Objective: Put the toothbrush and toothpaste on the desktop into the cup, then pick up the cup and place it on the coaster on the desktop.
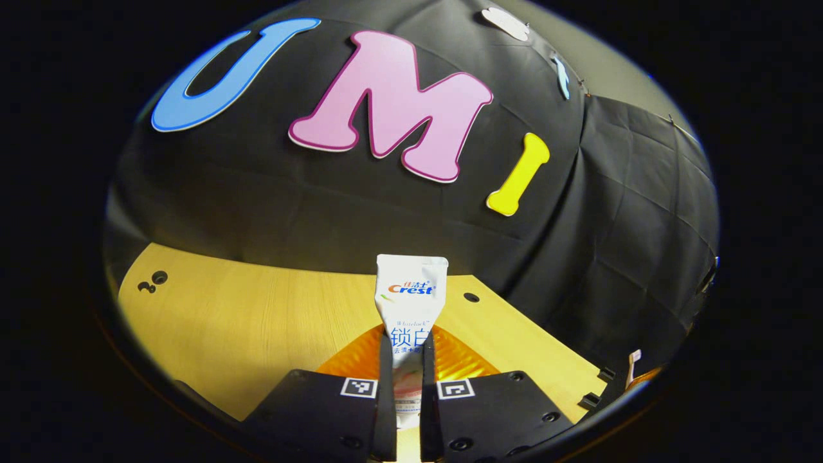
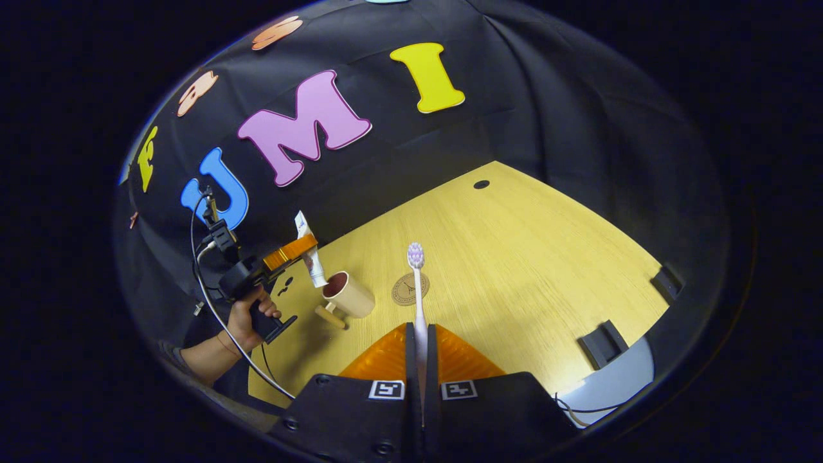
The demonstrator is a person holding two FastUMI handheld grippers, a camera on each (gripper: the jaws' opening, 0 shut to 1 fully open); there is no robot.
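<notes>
In the left gripper view my left gripper (image 1: 407, 360) is shut on a white toothpaste tube (image 1: 411, 296), which stands upright between the fingers, lifted over the wooden desktop (image 1: 257, 315). The right gripper view shows that same gripper (image 2: 297, 249), held by a hand (image 2: 247, 315), with the tube (image 2: 310, 256) tilted just above the beige cup (image 2: 350, 296). My right gripper (image 2: 419, 350) is shut on a white toothbrush (image 2: 418, 289) whose purple-bristled head points away. Past the brush, a round brown coaster (image 2: 406, 289) lies flat, right of the cup.
The cup has a wooden handle (image 2: 331, 317) pointing toward the camera's side. Black clips (image 2: 601, 344) sit at the desk's right edge, and a cable hole (image 2: 481, 184) lies far back. A cable (image 2: 212, 308) hangs from the left gripper. Bare wood spreads right of the coaster.
</notes>
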